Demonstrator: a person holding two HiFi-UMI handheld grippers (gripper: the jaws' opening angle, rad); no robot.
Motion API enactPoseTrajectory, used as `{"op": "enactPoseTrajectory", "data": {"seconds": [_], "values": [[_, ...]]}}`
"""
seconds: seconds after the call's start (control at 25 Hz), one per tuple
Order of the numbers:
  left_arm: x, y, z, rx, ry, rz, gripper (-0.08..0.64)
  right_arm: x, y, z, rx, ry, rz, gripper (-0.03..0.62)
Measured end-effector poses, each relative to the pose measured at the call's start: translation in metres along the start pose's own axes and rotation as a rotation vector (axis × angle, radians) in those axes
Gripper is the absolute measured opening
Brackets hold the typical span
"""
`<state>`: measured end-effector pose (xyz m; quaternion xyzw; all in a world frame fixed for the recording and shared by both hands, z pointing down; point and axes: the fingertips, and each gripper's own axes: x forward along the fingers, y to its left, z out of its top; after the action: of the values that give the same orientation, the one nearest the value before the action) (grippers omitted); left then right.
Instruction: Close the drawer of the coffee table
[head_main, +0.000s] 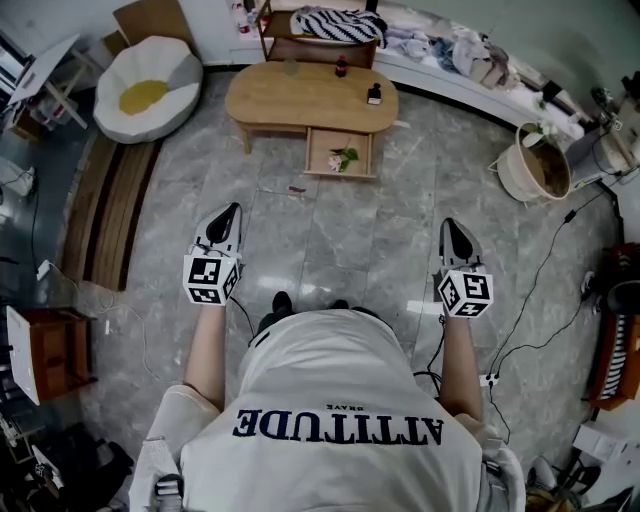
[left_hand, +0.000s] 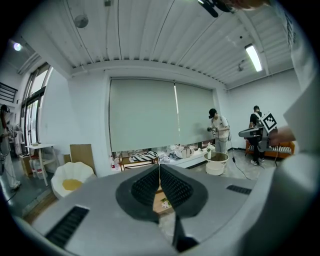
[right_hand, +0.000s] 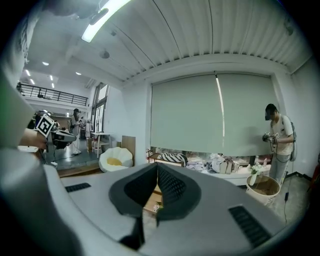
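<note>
The oval wooden coffee table (head_main: 300, 100) stands at the far side of the grey tiled floor (head_main: 340, 240). A dark bottle (head_main: 374, 95) and a small red item (head_main: 341, 68) sit on the right part of its top. Its drawer (head_main: 340, 152) is pulled out toward the near side.

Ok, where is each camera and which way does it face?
Head view: on the person's head, steeply down at the oval wooden coffee table, left gripper, right gripper, forearms.
Left gripper view: on that gripper, facing the table; shut jaws show.
Right gripper view: likewise, own shut jaws.
Shared: gripper views both see the open wooden drawer.
</note>
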<state>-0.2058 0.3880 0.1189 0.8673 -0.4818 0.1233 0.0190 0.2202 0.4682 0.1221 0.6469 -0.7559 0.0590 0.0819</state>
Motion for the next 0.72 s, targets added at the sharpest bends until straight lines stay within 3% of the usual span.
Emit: {"op": "enactPoseTrajectory", "data": {"seconds": [0.16,0.44,0.72], "values": [[-0.006,-0.015,-0.008,-0.006,0.019,0.025,0.021,-0.004,-0.007,0.001,-0.024,-0.023,0.025,0.02],[-0.02,-0.031,-0.005,-0.055,-0.025,0.101,0.021,-0.008,-0.012,-0.003,-0.031,-0.038,0.113,0.02],[-0.017,-0.048,-0.006,-0.027,0.002,0.115,0.021,-0.007,-0.019,-0.008,-0.034,-0.04,0.152,0.02]]}}
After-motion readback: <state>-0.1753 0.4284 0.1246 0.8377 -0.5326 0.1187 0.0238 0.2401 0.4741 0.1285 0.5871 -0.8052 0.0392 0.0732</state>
